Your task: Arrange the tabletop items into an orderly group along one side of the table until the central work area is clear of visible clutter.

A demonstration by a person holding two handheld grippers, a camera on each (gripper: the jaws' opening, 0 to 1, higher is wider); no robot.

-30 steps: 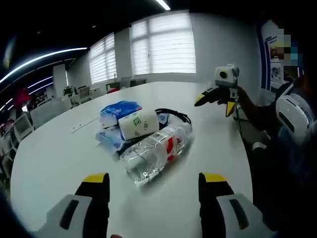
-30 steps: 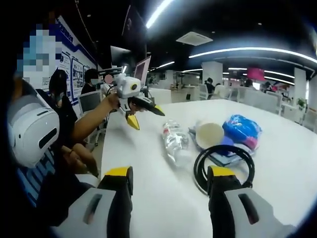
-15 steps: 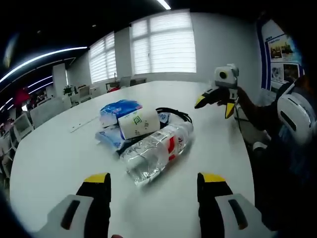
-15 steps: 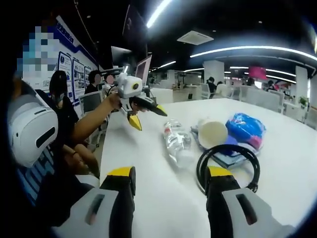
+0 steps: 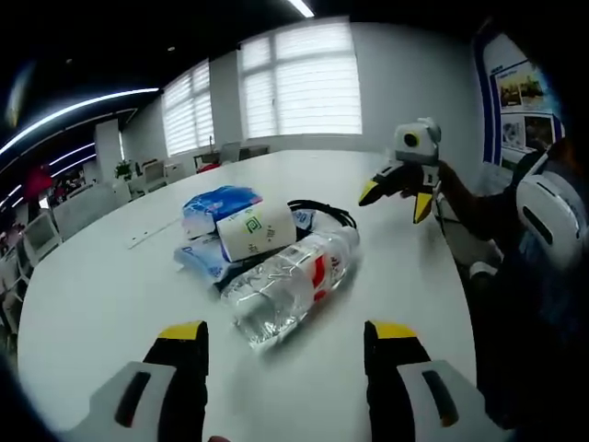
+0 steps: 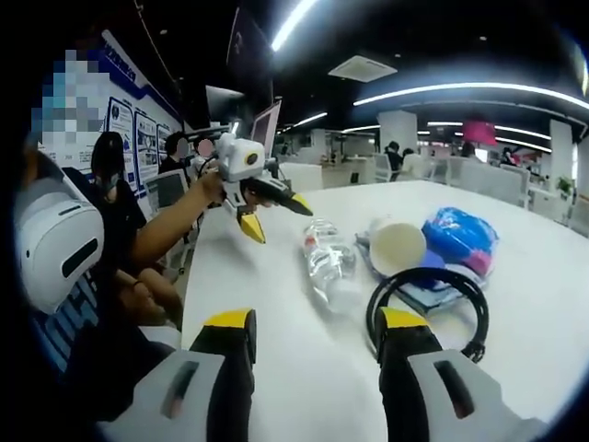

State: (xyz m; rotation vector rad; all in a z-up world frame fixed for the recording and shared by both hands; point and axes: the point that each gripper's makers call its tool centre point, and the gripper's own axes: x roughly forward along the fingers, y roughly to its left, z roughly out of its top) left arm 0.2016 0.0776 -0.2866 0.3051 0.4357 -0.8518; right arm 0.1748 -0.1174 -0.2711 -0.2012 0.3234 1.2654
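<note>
1. Gripper state: the left gripper (image 5: 285, 345) hangs above the surface (image 5: 101, 285) with its jaws spread wide and nothing between them. The right gripper (image 6: 313, 336) is likewise parted and empty, held low over the near edge.
2. Item location: the items lie in one cluster toward the middle of the surface. The water bottle (image 5: 290, 281) lies on its side nearest the left gripper, touching the paper cup (image 5: 256, 230), which rests on the blue tissue packs (image 5: 219, 204). The black cable loop (image 6: 425, 299) lies just beyond the right gripper's jaw tips.
3. Step in hand, as judged: approach for a first pick. The bottle is the likely target of the left gripper.
4. Straddle the bottle across its width, near mid-body; the thin plastic may crumple and a round body may roll.
5. Close gently, then lift clear before translating, so the cup is not dragged.
6. Keep the two grippers well apart.
</note>
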